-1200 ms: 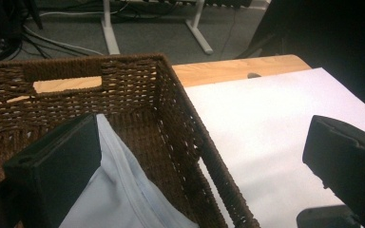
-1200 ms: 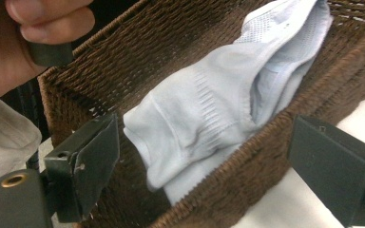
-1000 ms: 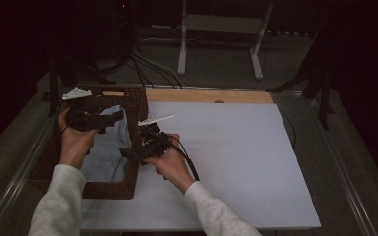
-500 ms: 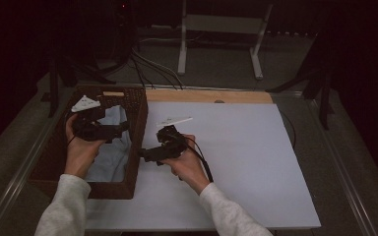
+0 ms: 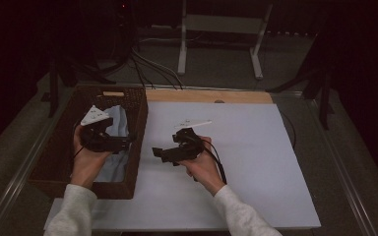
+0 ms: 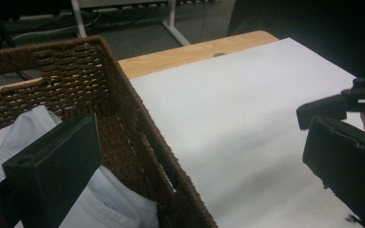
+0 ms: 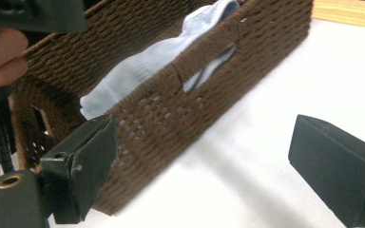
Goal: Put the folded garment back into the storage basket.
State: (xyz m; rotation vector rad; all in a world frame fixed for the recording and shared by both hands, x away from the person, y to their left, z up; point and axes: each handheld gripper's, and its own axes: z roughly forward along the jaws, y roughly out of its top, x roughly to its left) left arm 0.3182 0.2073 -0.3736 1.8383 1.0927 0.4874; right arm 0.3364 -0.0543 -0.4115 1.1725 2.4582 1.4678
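From the high view: two forearms in pale sleeves, entering from the bottom edge. Left hand (image 5: 89, 156) held above the one wicker basket (image 5: 64, 147), its left gripper (image 5: 126, 142) pointing level toward the basket's right wall. Right hand (image 5: 202, 164) raised over the white tabletop (image 5: 256, 162), its right gripper (image 5: 156, 152) aimed left at the basket's outer wall, near it but not touching. One pale blue cloth (image 5: 115, 128) lying inside the basket, bunched against the far right wall.

From the left gripper view: jaws set wide apart with nothing between them, one low over the cloth (image 6: 119, 204), the other beyond the basket rim (image 6: 138, 118) above the tabletop. Right gripper's tip seen just behind that second jaw.

From the right gripper view: jaws spread wide, gripping nothing. Basket wall (image 7: 180, 118) just ahead, apparently untouched, though hard to tell. Cloth (image 7: 157, 66) draped up over the rim and showing through one handle slot. Left hand (image 7: 0, 57) at top left.
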